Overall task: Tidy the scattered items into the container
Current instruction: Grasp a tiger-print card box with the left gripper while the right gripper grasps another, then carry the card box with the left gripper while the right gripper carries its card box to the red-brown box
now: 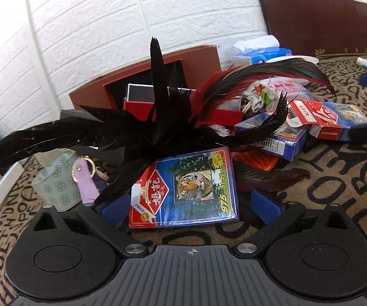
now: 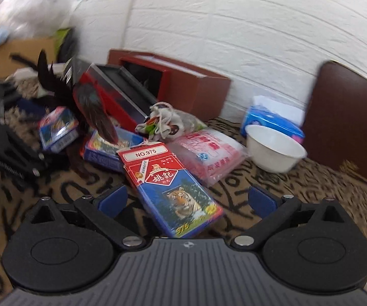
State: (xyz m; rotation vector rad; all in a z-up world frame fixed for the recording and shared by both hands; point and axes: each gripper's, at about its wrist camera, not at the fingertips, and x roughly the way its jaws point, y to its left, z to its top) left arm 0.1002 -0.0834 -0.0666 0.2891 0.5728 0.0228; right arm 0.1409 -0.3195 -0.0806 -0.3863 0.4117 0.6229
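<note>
Container (image 1: 147,81): dark red box at the back, against the white brick wall (image 1: 86,25), its opening facing the cloth. A red tray (image 1: 137,107) and a clear case lean out of it. Same box seen from the right wrist view (image 2: 191,81).

Scattered items lie on the letter-print cloth (image 1: 336,178) in front of the box. Black and red feathers (image 1: 158,117) spread over the pile. Tiger card pack (image 1: 186,188) lies flat under the feathers' lower edge. Two more packs (image 1: 280,137) sit to its right, partly stacked. Green patterned pouch (image 1: 56,181) and a lilac key strap (image 1: 86,181) lie at left.

Left gripper (image 1: 188,204): fingers spread wide, one each side of the tiger pack, pads not pressing on it.

Right gripper (image 2: 188,201): fingers spread wide over an opened red-and-blue pack (image 2: 173,186), not gripping it. Beside that pack: pink sachet bag (image 2: 209,158), white bowl (image 2: 275,150), tissue pack (image 2: 270,119).
</note>
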